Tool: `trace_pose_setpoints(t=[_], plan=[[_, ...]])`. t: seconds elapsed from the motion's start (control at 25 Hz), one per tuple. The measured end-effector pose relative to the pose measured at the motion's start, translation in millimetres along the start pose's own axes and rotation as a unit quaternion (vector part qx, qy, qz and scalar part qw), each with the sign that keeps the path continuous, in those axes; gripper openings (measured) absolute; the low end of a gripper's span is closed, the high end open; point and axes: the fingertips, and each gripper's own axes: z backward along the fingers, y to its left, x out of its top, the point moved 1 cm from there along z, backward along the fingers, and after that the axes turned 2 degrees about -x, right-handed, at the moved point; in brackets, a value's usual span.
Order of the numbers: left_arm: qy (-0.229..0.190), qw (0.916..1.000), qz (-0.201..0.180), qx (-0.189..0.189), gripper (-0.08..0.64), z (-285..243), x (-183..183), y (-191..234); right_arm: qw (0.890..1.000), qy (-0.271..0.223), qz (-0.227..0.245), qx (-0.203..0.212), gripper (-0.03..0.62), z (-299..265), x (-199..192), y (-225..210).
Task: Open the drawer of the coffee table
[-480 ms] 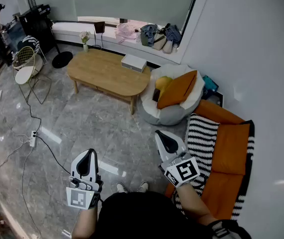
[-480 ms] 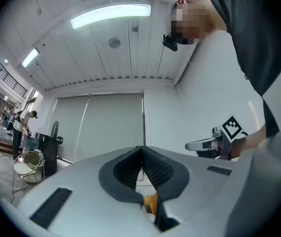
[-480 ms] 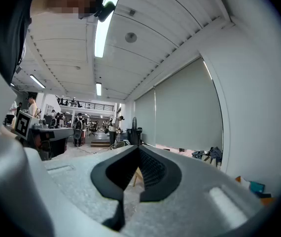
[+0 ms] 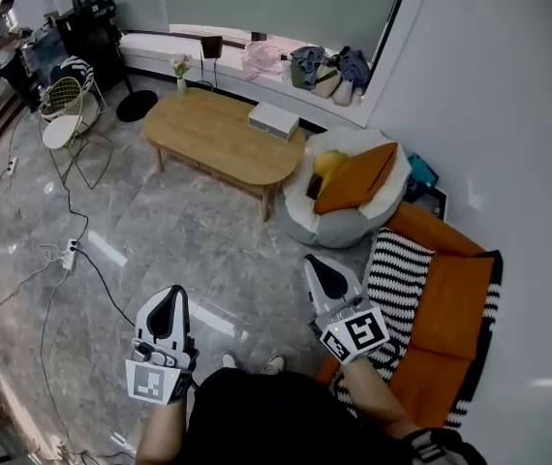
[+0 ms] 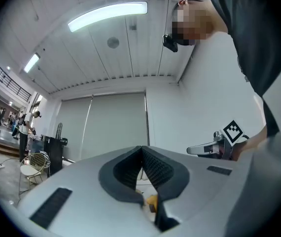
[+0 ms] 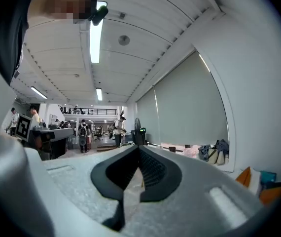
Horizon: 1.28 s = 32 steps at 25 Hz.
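The oval wooden coffee table point(image 4: 220, 136) stands across the room in the head view, far beyond both grippers. Under its top, on the near side, runs a pale front panel point(image 4: 206, 170); I cannot make out a handle. My left gripper point(image 4: 171, 294) is held low at the left, jaws shut and empty. My right gripper point(image 4: 316, 261) is at the right, also shut with nothing in it. In the left gripper view the left gripper point(image 5: 141, 149) has its pads meeting at the tip. In the right gripper view the right gripper point(image 6: 139, 147) is shut too.
A white box point(image 4: 274, 119) and a small flower vase point(image 4: 181, 77) sit on the table. A grey beanbag point(image 4: 339, 223) with an orange cushion stands right of it, an orange sofa point(image 4: 445, 308) nearer me. Cables and a power strip point(image 4: 69, 252) cross the floor at left, beside a wire chair point(image 4: 66, 114).
The head view has shifted a little, so the table and room sit slightly further right. Both grippers keep about the same pose and stay shut.
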Motion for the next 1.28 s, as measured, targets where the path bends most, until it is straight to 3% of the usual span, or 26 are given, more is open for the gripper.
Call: trace_pose_setpoints(t=[0.32,0.52,0.68,0.96,1.12,1.28], plan=[[0.009,0.9993,0.008,0.035,0.006,1.7,-12.7,7.6,0.998,0.039,-0.022,0.052,-0.005,-29.2,-34.6,-4.0],[0.025,0.9976,0.048,0.044,0.007,-3.5,-51.2,59.4,0.995,0.056,-0.027,0.074,-0.005,-87.7,-50.9,8.8],[0.020,0.9978,0.055,0.032,0.007,-53.5,-70.4,125.7,0.996,0.069,-0.024,0.052,-0.006,-159.3,-59.9,-11.5],[0.005,0.9983,0.058,0.010,0.007,-156.5,-48.7,278.4,0.995,0.096,-0.011,0.015,-0.005,-318.3,-49.4,-34.9],[0.006,0.9968,0.078,-0.015,0.007,-200.1,-61.0,326.6,0.996,0.093,-0.005,-0.004,-0.005,-373.3,-40.5,-45.4],[0.014,0.9946,0.092,-0.044,0.008,-244.5,-72.9,337.0,0.995,0.100,-0.013,-0.017,-0.005,-400.6,-43.6,-68.0]])
